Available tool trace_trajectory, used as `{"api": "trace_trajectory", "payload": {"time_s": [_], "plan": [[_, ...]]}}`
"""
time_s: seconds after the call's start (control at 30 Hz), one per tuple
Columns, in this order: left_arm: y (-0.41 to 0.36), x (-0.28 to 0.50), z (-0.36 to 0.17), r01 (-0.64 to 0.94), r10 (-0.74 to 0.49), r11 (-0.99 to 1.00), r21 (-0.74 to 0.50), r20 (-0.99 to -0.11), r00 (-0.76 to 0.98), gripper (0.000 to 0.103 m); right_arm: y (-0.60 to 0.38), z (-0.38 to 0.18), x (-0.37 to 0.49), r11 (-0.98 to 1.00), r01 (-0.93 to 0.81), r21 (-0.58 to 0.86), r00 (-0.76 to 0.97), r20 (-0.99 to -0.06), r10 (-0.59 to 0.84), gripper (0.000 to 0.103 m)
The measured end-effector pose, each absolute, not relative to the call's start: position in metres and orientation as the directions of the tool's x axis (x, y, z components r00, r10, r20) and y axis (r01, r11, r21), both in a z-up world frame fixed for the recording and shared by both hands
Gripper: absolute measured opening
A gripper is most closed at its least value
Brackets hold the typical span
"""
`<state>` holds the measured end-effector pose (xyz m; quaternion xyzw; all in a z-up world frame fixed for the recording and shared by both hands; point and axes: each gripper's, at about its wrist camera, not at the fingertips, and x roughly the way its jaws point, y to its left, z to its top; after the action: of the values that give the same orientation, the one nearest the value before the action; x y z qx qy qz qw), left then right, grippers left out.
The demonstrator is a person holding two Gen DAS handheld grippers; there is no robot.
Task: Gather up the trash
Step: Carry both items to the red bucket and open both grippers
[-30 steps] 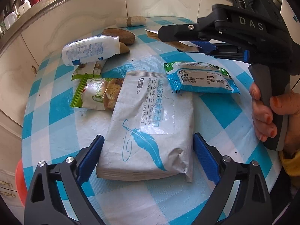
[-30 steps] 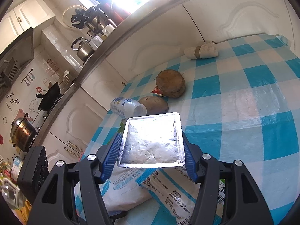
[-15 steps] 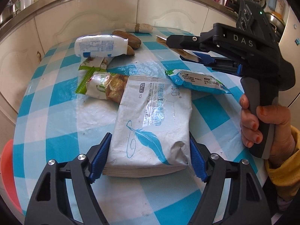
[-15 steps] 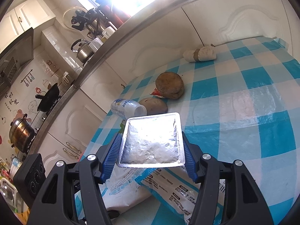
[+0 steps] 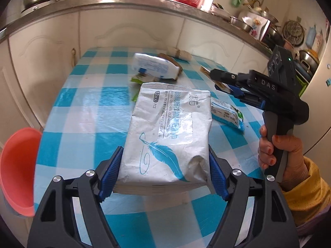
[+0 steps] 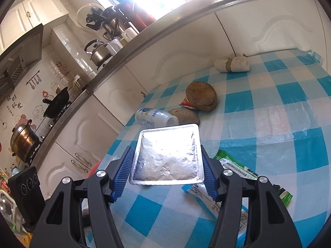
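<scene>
1. The left gripper point(image 5: 164, 172) is clamping the white wipes pack point(image 5: 168, 134) across its near end. Its blue pads are pressing both side edges, and the jaws have just been closing onto it.
2. The wipes pack is riding clear of the checked tablecloth point(image 5: 86, 124), tilted away from the camera, with its far end pointing toward the white bottle point(image 5: 154, 67).
3. Handling judgement: the pack is looking soft and creased, probably light and partly emptied. The film is likely slippery, so gripping across the stacked, thicker end is giving the firmest hold.
4. The right gripper point(image 6: 166, 165) is pinching a silver foil packet point(image 6: 167, 158) by its two side rims and holding it above the table.
5. Handling judgement: the foil packet is appearing thin, stiff at the sealed rim and easily dented, so the rim is the place to hold it.
6. An orange bin point(image 5: 17, 169) is showing at the table's left edge, probably the drop point.
7. A blue-green pouch point(image 5: 227, 113) and the bottle are lying on the cloth, not yet collected.
</scene>
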<state>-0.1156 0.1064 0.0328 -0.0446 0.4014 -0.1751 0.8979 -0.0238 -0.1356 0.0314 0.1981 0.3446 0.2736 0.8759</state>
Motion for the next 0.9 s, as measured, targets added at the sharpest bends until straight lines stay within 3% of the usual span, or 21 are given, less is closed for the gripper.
{"api": "trace_trajectory", "payload": {"time_s": [0.27, 0.9], "plan": [[0.165, -0.129, 0.034, 0.143, -0.292, 0.953, -0.267, -0.681, 0.672, 0.076, -0.079, 0.042, -0.031, 0.759, -0.437, 0.482, 0.548, -0.526, 0.650, 0.062], [0.336, -0.169, 0.015, -0.319, 0.033, 0.902, -0.292, -0.690, 0.723, 0.077, 0.129, 0.056, -0.045, 0.563, -0.743, 0.362, 0.263, -0.616, 0.743, 0.062]]}}
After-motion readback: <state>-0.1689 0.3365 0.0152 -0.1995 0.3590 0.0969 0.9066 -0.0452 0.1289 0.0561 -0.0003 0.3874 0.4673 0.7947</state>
